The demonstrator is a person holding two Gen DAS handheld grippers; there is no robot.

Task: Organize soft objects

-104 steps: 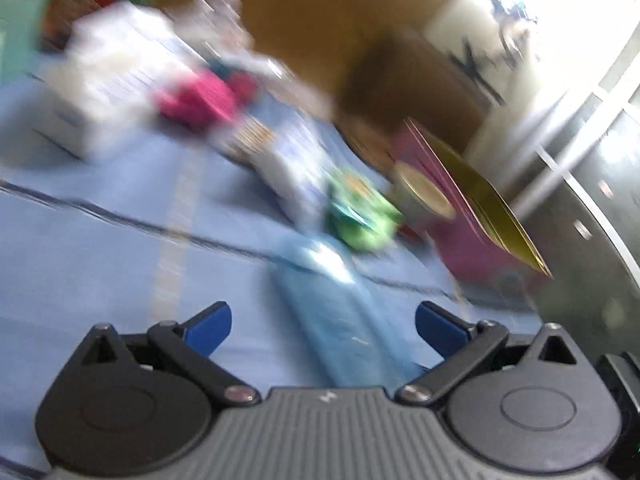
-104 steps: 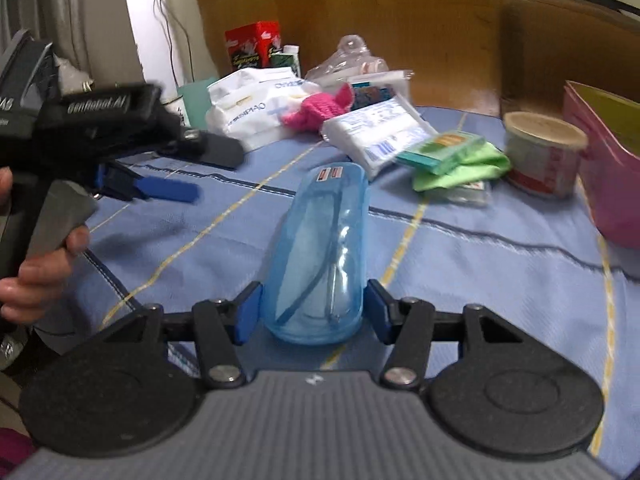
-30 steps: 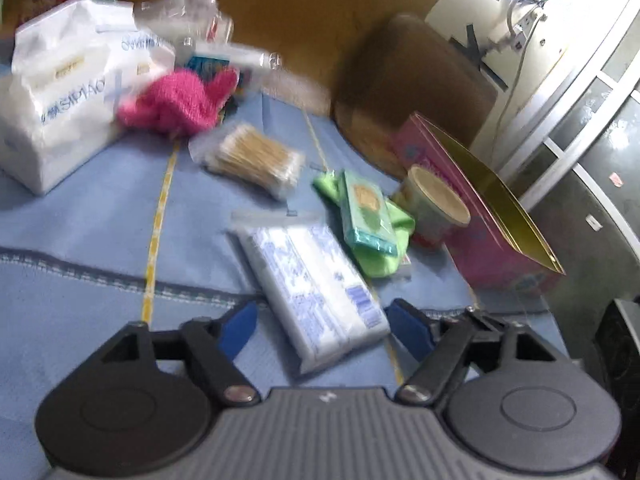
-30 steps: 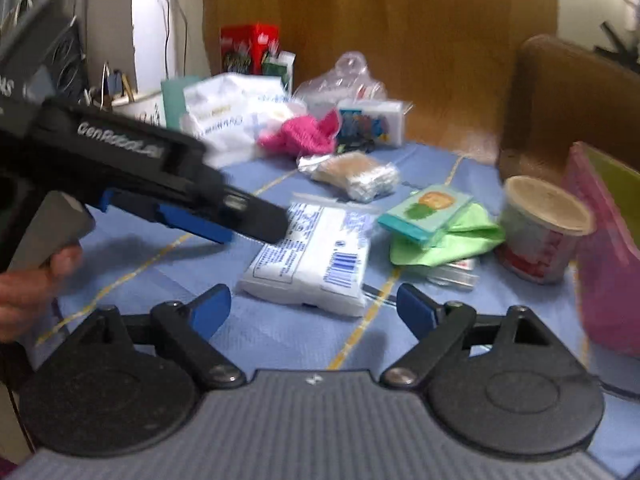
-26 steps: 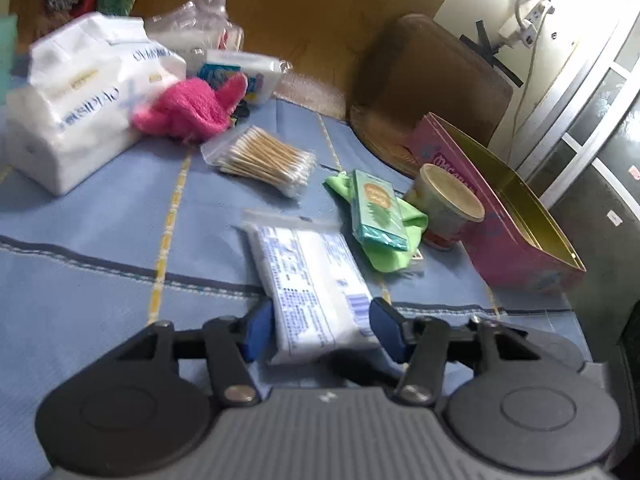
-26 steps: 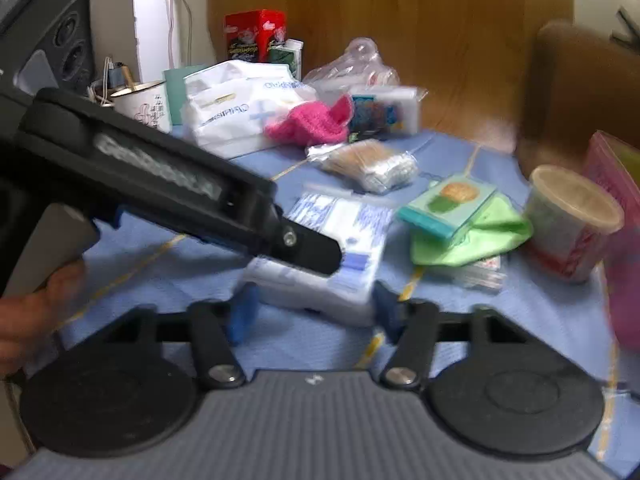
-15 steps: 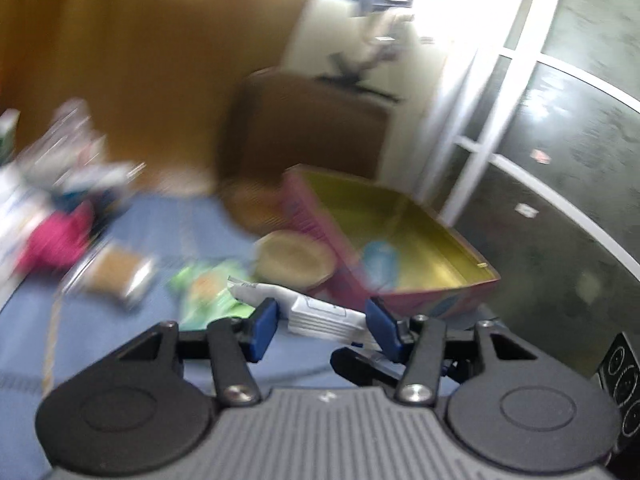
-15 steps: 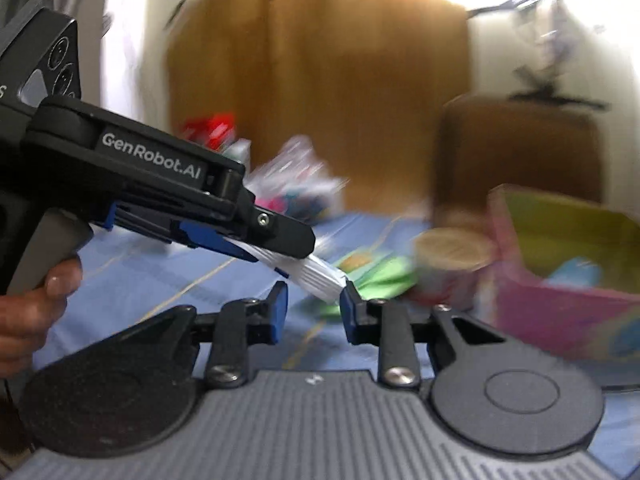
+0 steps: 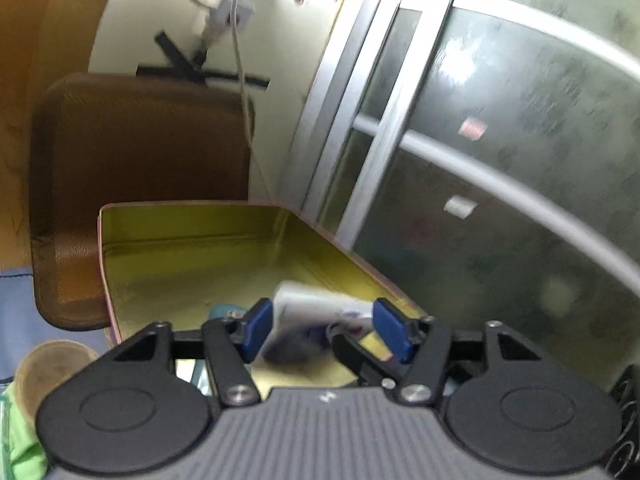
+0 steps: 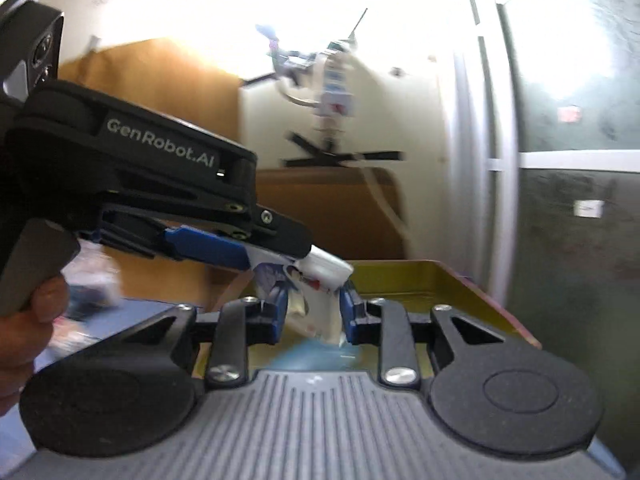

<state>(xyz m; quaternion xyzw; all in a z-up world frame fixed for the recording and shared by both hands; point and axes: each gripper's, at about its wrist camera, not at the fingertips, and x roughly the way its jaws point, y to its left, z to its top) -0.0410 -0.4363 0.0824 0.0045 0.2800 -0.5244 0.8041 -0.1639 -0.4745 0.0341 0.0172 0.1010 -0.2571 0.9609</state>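
A white and blue soft tissue pack (image 9: pixel 320 316) is held over the pink tin box with a gold inside (image 9: pixel 192 256). My left gripper (image 9: pixel 326 330) is shut on one end of the pack. My right gripper (image 10: pixel 313 312) is shut on the other end of the pack (image 10: pixel 320 280). In the right wrist view the left gripper's body (image 10: pixel 132 184) and the hand holding it fill the left side. A blue glasses case (image 10: pixel 316 356) lies inside the box (image 10: pixel 460 292), below the pack.
A brown chair back (image 9: pixel 136 168) stands behind the box. A paper cup (image 9: pixel 48 372) and a green cloth (image 9: pixel 20 440) sit on the blue tablecloth at lower left. A frosted glass door (image 9: pixel 520 200) is on the right.
Both grippers closed on the tissue pack on the table, lifted it, and carried it to the right, over the open box. The table items have slid out of view to the left.
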